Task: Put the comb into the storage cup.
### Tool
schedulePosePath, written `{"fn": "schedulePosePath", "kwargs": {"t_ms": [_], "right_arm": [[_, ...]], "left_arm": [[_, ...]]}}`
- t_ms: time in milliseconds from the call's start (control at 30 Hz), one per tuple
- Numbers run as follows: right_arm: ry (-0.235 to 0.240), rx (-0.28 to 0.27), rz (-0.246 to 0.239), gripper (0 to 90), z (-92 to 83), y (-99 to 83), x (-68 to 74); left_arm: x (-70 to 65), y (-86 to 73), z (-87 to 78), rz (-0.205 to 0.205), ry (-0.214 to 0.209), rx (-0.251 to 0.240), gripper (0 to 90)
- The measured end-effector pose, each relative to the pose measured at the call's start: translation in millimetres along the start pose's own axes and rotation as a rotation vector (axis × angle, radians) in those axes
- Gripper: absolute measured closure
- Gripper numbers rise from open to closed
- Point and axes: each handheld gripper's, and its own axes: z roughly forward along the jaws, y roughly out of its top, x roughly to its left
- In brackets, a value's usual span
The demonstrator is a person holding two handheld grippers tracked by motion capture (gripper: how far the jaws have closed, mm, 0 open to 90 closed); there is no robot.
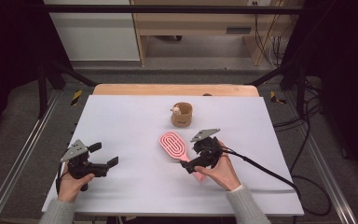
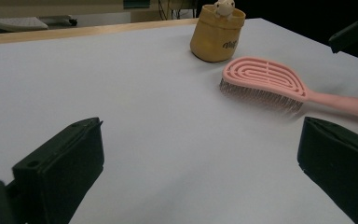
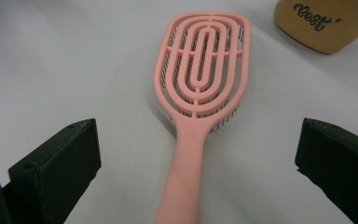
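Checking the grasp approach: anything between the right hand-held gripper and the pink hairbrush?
Nothing visible. The right hand-held gripper is open, and the hairbrush handle lies between its jaws, untouched. The cup stands beyond the brush head.

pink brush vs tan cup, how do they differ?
The pink brush lies flat, bristles down; the tan cup stands upright. The brush is long, slotted and handled; the cup is short, round, with dark lettering and a small pale figure on its rim. Both rest on the white table, close but apart.

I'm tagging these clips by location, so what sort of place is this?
Probably a lab recording bench: a white table framed by metal rails, loose cables on the floor, and a wooden workbench behind.
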Motion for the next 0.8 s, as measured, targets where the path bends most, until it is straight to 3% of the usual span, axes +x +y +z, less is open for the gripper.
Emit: {"fn": "schedulePosePath", "kwargs": {"t_ms": [467, 800], "right_arm": [[0.003, 0.067, -0.002, 1.8, 21.9, 0.6, 1.6], [0.012, 0.102, -0.003, 8.5, 38.1, -4.0, 1.0]], "left_arm": [[-0.2, -0.4, 0.6, 0.001, 0.0, 0.003, 0.4], [-0.2, -0.6, 0.9, 0.002, 0.001, 0.006, 0.4]]}}
